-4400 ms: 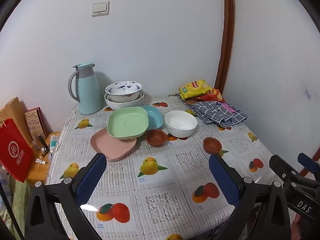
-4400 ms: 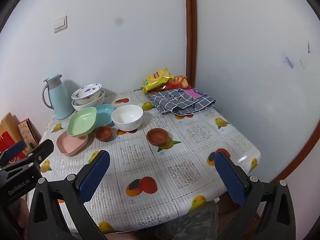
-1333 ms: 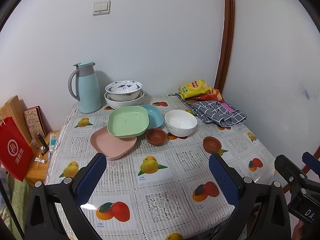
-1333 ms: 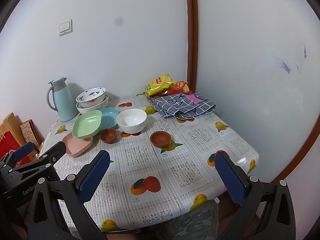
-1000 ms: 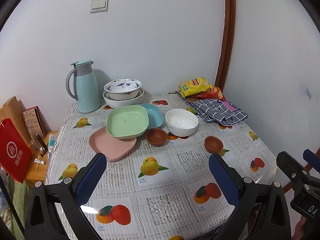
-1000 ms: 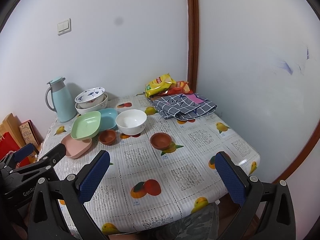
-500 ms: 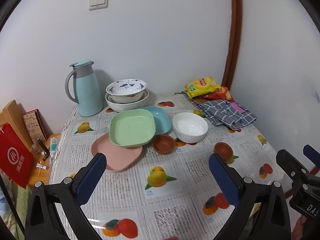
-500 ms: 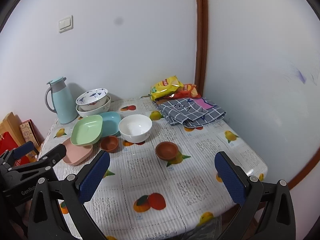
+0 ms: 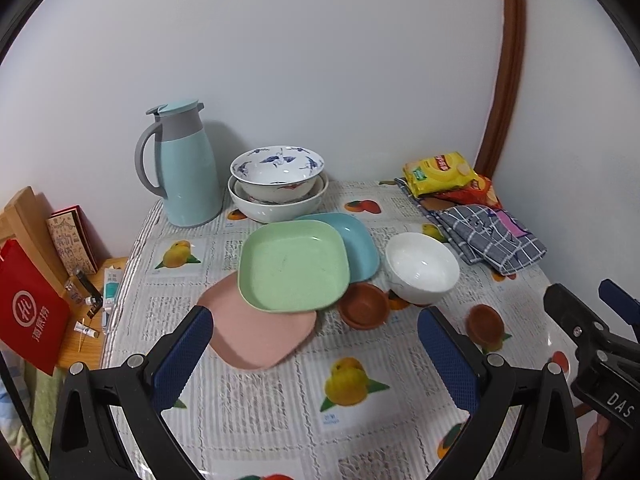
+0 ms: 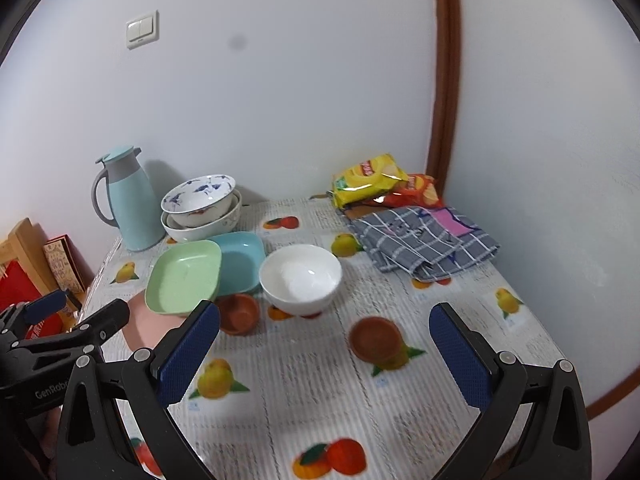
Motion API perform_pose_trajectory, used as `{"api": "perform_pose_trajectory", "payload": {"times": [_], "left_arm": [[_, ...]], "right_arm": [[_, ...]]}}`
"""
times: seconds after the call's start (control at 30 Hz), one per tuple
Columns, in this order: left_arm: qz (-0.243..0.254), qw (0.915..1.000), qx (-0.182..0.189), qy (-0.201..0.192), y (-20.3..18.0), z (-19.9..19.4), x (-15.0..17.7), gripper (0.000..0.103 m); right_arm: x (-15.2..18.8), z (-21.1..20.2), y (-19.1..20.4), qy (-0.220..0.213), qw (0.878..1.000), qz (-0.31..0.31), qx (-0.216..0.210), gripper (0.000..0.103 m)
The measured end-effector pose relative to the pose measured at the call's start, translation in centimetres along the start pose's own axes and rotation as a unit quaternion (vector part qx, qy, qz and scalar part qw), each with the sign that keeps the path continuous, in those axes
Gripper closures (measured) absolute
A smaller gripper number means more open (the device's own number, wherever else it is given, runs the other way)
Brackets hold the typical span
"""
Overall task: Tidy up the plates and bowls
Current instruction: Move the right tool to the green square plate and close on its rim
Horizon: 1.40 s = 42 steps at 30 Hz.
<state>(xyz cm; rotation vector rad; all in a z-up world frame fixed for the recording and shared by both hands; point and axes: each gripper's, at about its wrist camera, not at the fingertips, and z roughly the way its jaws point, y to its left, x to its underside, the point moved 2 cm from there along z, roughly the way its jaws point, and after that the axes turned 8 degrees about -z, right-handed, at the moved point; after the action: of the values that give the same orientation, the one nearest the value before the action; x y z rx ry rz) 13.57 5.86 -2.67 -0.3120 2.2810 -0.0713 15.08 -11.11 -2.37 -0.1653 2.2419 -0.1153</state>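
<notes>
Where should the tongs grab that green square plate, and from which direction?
Grip the green plate by its raised near rim, coming in from the table's front edge. It sits tilted, resting on the pink plate and blue plate, so its near edge likely leaves room for one finger under the lip. The left tongs, open, look best placed.

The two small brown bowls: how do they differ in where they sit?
One brown bowl sits tucked between the green plate and the white bowl. The other brown bowl stands alone on the tablecloth, nearer the right gripper. Both are upright, empty and look alike in size and colour.
</notes>
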Motion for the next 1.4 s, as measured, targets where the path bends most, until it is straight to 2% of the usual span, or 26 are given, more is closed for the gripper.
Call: {"api": "perform_pose_trajectory", "payload": {"times": [0.23,0.47,0.63,0.77,0.83,1.07,1.23,1.33,1.4], "left_arm": [[-0.016,0.9997,-0.014,0.009,2.2,2.8,-2.2,0.000],[-0.022,0.9995,-0.012,0.020,3.4,5.5,-4.0,0.000],[-0.020,0.9994,-0.017,0.021,3.8,7.5,-5.3,0.000],[-0.043,0.9984,-0.021,0.030,5.4,9.7,-5.9,0.001],[-0.051,0.9976,-0.022,0.042,6.1,10.9,-6.2,0.010],[-0.067,0.9947,-0.012,0.076,7.6,14.8,-6.6,0.012],[-0.077,0.9920,-0.009,0.100,8.0,17.4,-5.9,0.020],[-0.072,0.9917,-0.009,0.106,8.0,18.7,-5.5,0.030],[-0.075,0.9911,-0.008,0.110,8.1,19.5,-5.3,0.030]], "right_arm": [[-2.0,3.4,1.9,0.018,1.000,-0.020,-0.011,0.000],[-3.5,6.7,3.4,0.023,0.998,-0.022,-0.053,0.000],[-4.2,8.8,4.0,0.022,0.997,-0.026,-0.073,0.004],[-4.6,10.6,4.6,0.022,0.996,-0.034,-0.078,0.006],[-4.7,11.7,5.0,0.029,0.995,-0.036,-0.090,0.009],[-4.8,15.5,7.1,0.047,0.991,-0.045,-0.116,0.018],[-4.5,18.3,9.2,0.065,0.988,-0.061,-0.130,0.027],[-4.3,19.7,9.9,0.072,0.986,-0.065,-0.138,0.029],[-4.2,20.6,10.3,0.079,0.985,-0.066,-0.142,0.033]]}}
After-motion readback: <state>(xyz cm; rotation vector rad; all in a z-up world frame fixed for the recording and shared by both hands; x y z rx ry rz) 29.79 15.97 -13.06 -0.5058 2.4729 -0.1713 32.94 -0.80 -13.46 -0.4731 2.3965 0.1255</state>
